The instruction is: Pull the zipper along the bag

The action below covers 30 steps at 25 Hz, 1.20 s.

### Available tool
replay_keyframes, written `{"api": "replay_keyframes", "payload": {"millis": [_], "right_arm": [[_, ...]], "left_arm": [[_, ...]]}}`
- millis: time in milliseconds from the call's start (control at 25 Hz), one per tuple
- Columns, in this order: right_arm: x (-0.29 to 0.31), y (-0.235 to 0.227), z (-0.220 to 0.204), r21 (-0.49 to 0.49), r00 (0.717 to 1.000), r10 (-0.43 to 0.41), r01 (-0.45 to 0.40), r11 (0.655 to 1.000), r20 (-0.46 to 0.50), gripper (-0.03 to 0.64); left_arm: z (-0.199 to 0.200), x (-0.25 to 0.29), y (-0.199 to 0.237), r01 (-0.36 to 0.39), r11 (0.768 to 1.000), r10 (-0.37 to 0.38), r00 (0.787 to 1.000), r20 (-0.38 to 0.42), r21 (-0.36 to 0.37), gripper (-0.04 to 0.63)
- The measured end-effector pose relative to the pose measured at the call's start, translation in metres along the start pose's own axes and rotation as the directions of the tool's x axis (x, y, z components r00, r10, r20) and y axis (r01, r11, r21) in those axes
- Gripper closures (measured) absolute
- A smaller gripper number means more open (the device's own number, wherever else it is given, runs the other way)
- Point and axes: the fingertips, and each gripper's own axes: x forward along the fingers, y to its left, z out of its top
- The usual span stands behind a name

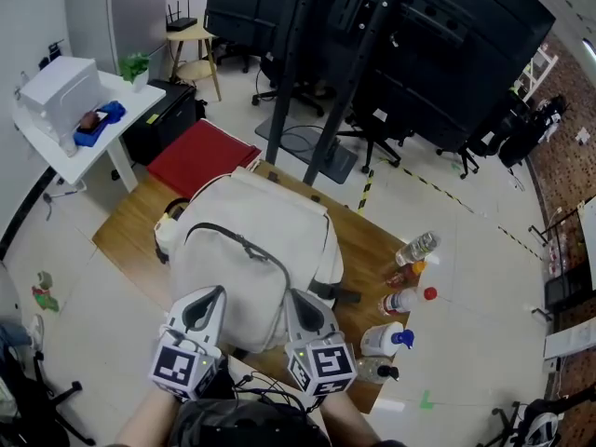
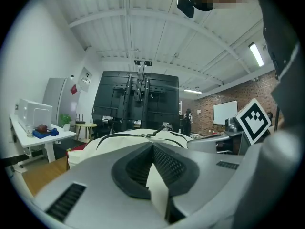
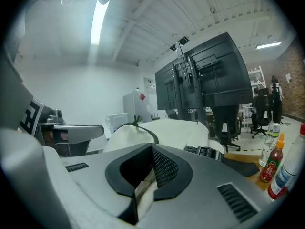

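**Both claws closed at the near edge of a soft bag, zipper not yet taken**

The left gripper sits at the near edge of the bag with its jaws together. Its own view shows the ribbed pads meeting, with only a pale sliver between them (whether that is a pinch of fabric cannot be told).

The bag is a cream backpack lying flat on the wooden table. It bulges upward, so I judge it soft and lightly stuffed, likely to wrinkle and slide under a one-sided pull. The dark zipper arcs over its top, from the left shoulder down toward the near right.

A small link shows at the crest of the arc in the left gripper view, probably the slider's pull, though it is too small to be sure. That tab is the place to take hold, being thin, hard and easy to lose from smooth pads. The cloth just beside the track needs holding taut by the other claw, or the teeth may bunch.

The right gripper rests on the bag's near right part, jaws likewise shut and not on the zipper.

Farther right, several bottles stand near the table edge, close enough to be knocked if the bag shifts
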Motion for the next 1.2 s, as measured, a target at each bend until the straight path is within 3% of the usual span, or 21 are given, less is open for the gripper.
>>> {"api": "replay_keyframes", "payload": {"millis": [160, 600, 800, 1000, 1200], "right_arm": [[0.022, 0.001, 0.006, -0.020, 0.999, -0.027, 0.026, 0.999, -0.041, 0.601], [0.048, 0.004, 0.013, -0.093, 0.980, -0.098, 0.083, 0.992, -0.172, 0.460], [0.062, -0.004, 0.001, -0.130, 0.953, -0.154, 0.123, 0.984, -0.259, 0.426], [0.070, 0.004, -0.009, -0.137, 0.935, -0.149, 0.109, 0.984, -0.322, 0.368], [0.073, 0.007, -0.011, -0.183, 0.918, -0.176, 0.116, 0.976, -0.356, 0.364]], "left_arm": [[-0.001, 0.010, 0.015, 0.031, 1.000, -0.031, 1.000, -0.005, -0.005, 0.564], [0.002, 0.038, 0.046, 0.126, 0.992, -0.126, 0.992, -0.016, -0.010, 0.564], [0.002, 0.048, 0.050, 0.189, 0.982, -0.189, 0.982, -0.025, -0.014, 0.565], [0.001, 0.051, 0.049, 0.249, 0.968, -0.249, 0.968, -0.033, -0.018, 0.565], [-0.001, 0.053, 0.046, 0.271, 0.963, -0.271, 0.962, -0.036, -0.019, 0.565]]}}
